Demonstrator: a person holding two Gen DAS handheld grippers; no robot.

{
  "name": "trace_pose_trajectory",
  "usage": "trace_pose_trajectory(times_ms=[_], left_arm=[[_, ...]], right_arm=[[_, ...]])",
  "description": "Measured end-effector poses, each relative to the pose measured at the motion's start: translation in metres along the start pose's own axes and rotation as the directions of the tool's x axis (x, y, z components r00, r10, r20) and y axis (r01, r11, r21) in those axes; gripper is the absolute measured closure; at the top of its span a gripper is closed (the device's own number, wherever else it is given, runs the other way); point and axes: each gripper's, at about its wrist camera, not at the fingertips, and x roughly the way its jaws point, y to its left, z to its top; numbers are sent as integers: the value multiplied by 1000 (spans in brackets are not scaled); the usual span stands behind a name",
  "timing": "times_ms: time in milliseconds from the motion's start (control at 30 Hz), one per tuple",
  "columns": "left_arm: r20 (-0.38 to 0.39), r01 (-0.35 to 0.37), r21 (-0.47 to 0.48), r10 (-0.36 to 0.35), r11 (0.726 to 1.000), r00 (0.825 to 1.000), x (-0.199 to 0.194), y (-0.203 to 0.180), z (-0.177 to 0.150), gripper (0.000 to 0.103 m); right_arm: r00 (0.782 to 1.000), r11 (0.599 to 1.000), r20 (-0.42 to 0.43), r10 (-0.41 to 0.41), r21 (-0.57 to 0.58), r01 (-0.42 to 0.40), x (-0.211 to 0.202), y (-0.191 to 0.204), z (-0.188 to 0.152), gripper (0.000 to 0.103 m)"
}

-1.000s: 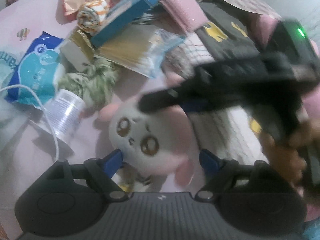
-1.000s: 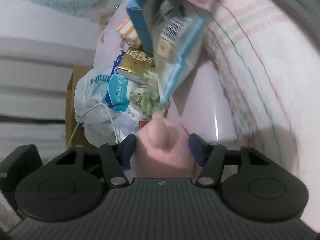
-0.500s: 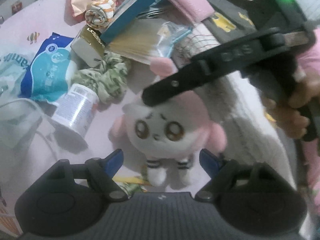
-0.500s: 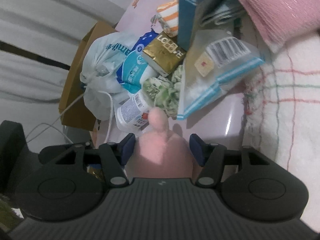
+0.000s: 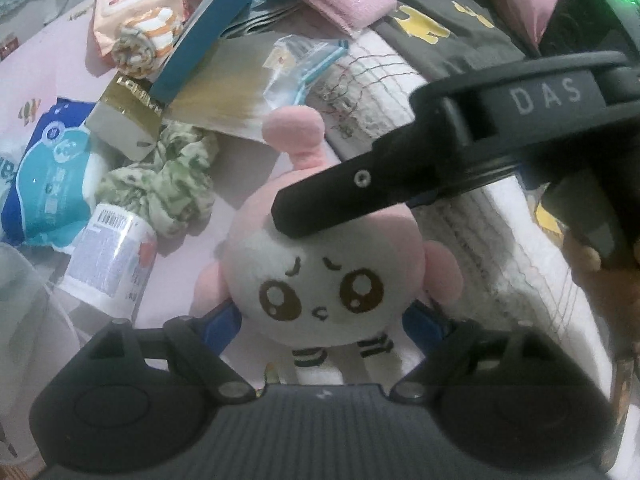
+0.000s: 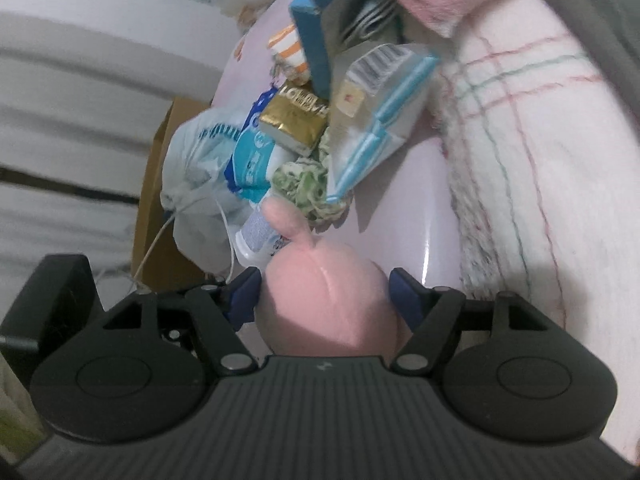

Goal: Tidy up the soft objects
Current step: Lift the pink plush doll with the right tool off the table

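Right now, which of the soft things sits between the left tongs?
The pink-and-white plush doll, face up between the left tongs. The green scrunchie and rolled orange-striped cloth lie farther off in the clutter.

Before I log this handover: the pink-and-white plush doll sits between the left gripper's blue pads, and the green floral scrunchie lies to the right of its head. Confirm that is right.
Not quite. In the left wrist view the green floral scrunchie lies to the left of the plush doll, beside the white bottle. The doll does sit between the left gripper pads.

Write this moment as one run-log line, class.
right gripper: opening around plush toy head | left gripper: open, straddling toy | toy: on pink surface
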Motion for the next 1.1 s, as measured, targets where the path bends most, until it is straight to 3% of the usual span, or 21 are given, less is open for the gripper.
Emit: trace_pose_trajectory(times_ms=[100,233,500,600,667,900,1100], left_arm=[[-16,-7,-10,7,1000,1000,5,-2,6,15],[-32,-15,-28,14,1000,999,13,-6,18,15],[-40,-30,-33,29,999,999,24,-9,32,16],[-39,-26,-35,25,999,999,15,-10,32,17],[-38,-17,-41,15,999,999,12,-9,33,18],[3,17,-13,-17,1000,1000,-4,-2,30,19],[58,66,27,-68,997,996,-47,9,24,19]], right_arm=[[998,1000,62,-12,18,11,-13,2,-5,30],[989,999,141,-51,27,47,-32,0,-10,18],[995,998,87,-47,33,44,-21,-8,-14,18],[994,997,102,-25,74,18,-18,-8,-15,23],[993,995,117,15,101,-27,-20,-11,-17,39],[982,986,188,35,156,-65,-30,-7,-31,40],[967,986,254,7,158,-49,-44,26,-42,40]])
